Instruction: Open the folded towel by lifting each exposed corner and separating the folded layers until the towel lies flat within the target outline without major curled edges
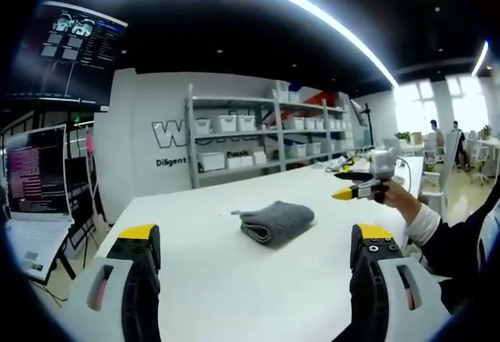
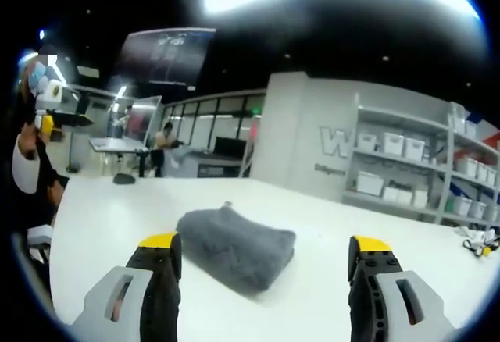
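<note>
A grey towel (image 1: 275, 221), folded into a thick bundle, lies on the white table (image 1: 203, 279). My left gripper (image 1: 256, 234) is held back from it above the table, open, its yellow-tipped jaws wide apart and empty. Past the towel on the right, a hand holds my right gripper (image 1: 353, 187) above the table. In the right gripper view the towel (image 2: 234, 244) lies close ahead, and my right gripper (image 2: 266, 243) is open with nothing held. The left gripper (image 2: 45, 112) shows at the far left in a person's hand.
Metal shelves (image 1: 266, 135) with white bins stand behind the table. A laptop (image 1: 35, 186) sits at the left and a screen (image 1: 74, 49) hangs above it. Small cabled items (image 2: 478, 242) lie at the table's far right. People sit at distant desks (image 1: 437, 135).
</note>
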Available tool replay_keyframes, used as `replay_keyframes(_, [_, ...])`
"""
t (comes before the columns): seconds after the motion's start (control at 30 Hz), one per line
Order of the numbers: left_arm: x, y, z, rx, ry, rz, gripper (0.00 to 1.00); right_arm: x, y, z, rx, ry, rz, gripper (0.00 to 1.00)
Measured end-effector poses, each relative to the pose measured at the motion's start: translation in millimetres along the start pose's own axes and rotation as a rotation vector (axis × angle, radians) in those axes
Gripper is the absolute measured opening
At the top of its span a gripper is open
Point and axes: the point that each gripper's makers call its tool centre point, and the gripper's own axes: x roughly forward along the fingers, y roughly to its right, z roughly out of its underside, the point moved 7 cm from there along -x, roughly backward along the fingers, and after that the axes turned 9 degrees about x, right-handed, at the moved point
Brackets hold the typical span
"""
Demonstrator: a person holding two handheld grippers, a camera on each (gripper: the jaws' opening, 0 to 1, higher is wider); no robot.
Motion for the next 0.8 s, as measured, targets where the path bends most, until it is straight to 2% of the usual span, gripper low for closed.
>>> replay_keyframes(0.37, [-5, -3.7, -0.4, -0.004, 0.010, -0.010, 1.00, 14, -3, 13.2, 0.011, 0.021, 0.001, 0.87])
replay_keyframes(0.8, [-6, -0.8, -0.3, 0.000, 0.005, -0.004, 1.00, 14, 0, 16.5, 0.028, 0.074, 0.014, 0.86])
